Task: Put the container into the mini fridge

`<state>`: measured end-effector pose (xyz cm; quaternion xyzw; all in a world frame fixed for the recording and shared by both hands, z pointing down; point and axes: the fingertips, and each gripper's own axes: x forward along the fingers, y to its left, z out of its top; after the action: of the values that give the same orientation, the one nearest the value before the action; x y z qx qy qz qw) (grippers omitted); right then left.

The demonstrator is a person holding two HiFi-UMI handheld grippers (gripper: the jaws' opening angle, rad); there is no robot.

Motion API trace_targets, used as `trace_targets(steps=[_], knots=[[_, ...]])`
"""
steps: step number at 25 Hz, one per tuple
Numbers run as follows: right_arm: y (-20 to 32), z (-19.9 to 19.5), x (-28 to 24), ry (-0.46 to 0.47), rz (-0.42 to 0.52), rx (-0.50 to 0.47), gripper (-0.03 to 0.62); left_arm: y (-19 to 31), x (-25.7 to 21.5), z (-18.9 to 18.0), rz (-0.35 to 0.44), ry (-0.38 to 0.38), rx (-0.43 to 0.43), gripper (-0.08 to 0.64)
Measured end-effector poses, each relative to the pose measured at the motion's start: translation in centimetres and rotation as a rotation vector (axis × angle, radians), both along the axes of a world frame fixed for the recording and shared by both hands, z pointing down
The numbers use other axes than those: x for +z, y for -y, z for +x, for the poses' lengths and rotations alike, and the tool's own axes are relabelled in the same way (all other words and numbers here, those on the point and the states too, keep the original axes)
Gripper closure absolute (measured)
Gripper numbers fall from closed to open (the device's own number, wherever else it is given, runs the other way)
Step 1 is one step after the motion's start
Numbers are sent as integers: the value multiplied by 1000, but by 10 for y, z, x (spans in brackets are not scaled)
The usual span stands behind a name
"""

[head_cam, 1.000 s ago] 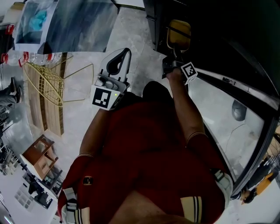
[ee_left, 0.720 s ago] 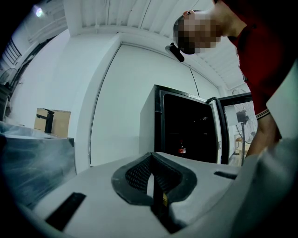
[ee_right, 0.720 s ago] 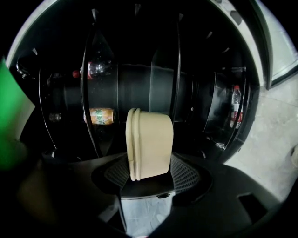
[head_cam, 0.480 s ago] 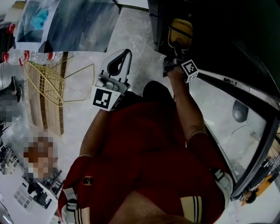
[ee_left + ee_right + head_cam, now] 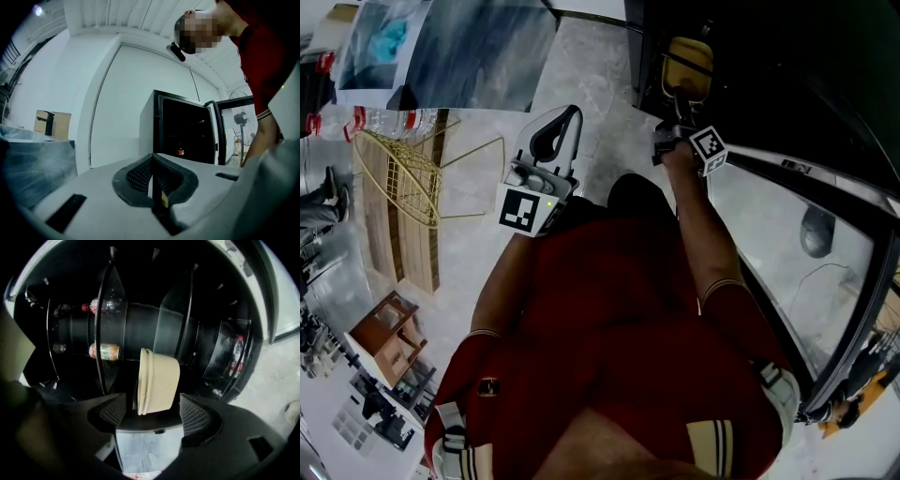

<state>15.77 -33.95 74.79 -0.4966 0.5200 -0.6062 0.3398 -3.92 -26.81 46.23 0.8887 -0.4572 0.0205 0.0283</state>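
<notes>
Right hand-held gripper [image 5: 154, 412] is reached into the open mini fridge [image 5: 140, 329]; its jaws have just been opening and now stand wide apart. The container [image 5: 159, 380], beige with a stepped lid, stands between them with a clear gap at each pad; it is let go, not clamped. The right gripper view is rolled, so the glass shelf [image 5: 105, 333] reads as upright there; which surface bears the container cannot be told. Left hand-held gripper [image 5: 152, 176] is held well back from the fridge, jaws together on nothing.

Hazards, as judged from this position:

1. Snagging on withdrawal; the container is still inside the span of the jaws, and a pull-back that drifts sideways or rolls would bring a pad against its wall or lid rim; the result would be a container dragged forward or tipped.
2. Poor seating; the container appears close to the front of the compartment; if it sits part-way over a shelf edge, a light knock could send it out onto the floor.
3. Slip; glass shelving gives little hold, so even a glancing touch may shift it.
4. Neighbours; a labelled bottle [image 5: 104, 351] lies near, on the far side of the shelf pane; a pushed container could strike the pane.
5. Door; the fridge door [image 5: 787, 244] stands open beside the right arm; closing it before the arm is clear, or onto a protruding container, would jam it.
</notes>
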Motion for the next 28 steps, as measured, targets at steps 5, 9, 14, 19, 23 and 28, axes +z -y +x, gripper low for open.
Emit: trace_targets(steps=[5,9,14,19,23,28], knots=[[-25,6,-14,-37,-12,8,262,-12,-16,-1,2,-24,22,554],[-43,5,-35,-79,9,-11,262,-23,-26,-1,-2,-39,42,554],[-62,-2,-79,-145,94,-66,262,-39,-39,1,8,-55,80,554],[-77,-15,-130,-198,183,-107,288,-51,-52,-1,-4,-60,101,554],[-91,-22,-182,-258,276,-142,375,-61,-71,-4,9,-72,118,554],[-108,-38,-242,-301,379,-156,436,-73,-86,-10,19,-86,147,554]])
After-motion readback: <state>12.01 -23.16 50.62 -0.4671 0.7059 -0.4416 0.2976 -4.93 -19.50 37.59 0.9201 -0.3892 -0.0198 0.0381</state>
